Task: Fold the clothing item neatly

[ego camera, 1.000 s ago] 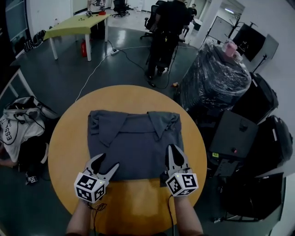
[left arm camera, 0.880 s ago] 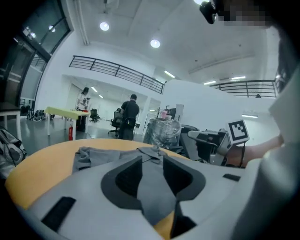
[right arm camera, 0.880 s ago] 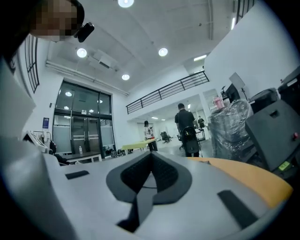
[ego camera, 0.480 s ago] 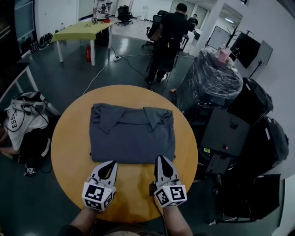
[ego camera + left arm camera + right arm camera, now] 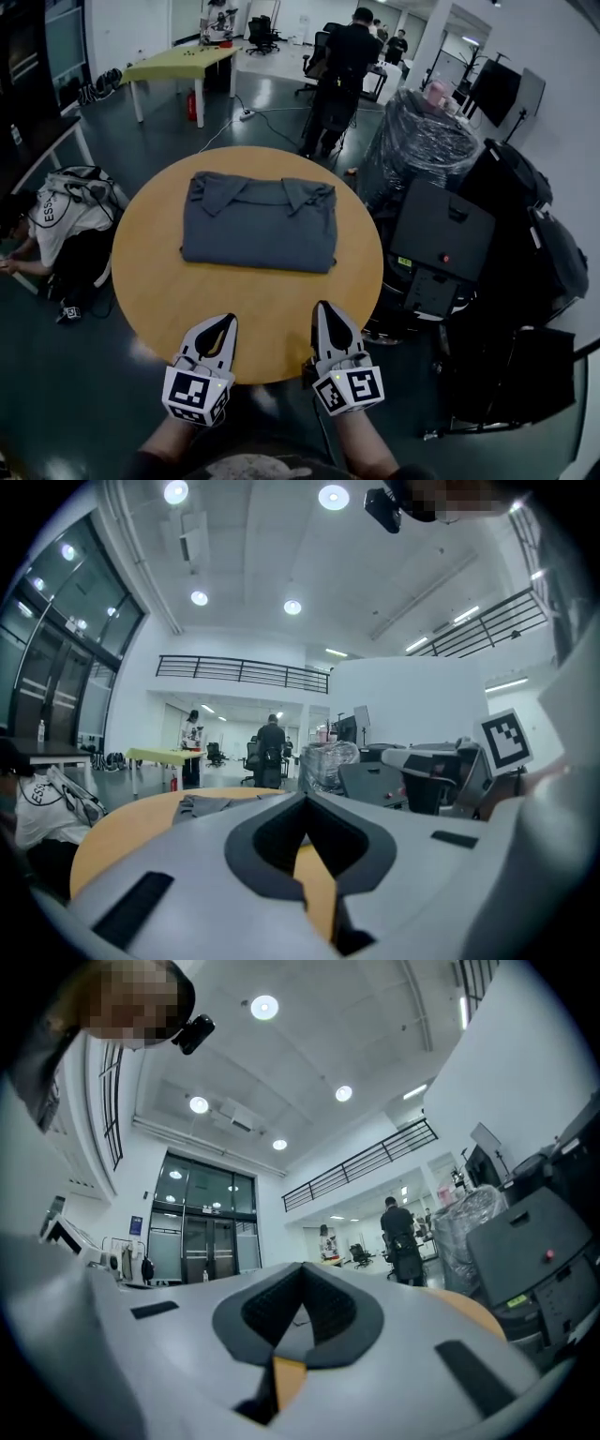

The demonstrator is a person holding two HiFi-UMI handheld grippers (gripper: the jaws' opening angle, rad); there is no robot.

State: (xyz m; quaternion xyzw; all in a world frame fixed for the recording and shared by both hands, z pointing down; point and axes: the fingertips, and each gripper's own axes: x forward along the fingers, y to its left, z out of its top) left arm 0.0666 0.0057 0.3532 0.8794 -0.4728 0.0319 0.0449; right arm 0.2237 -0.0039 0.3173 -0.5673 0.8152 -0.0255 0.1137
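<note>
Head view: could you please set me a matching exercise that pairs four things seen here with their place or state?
Things:
1. folded grey shirt
2. left hand-held gripper
3. yellow-green table
4. plastic-wrapped bundle

Places or states:
A. far back in the room, at the upper left of the picture
B. shut and empty, at the near edge of the round table
C. lying flat on the far half of the round table
D. standing off the round table, to its right

Pairs: 1-C, 2-B, 3-A, 4-D
</note>
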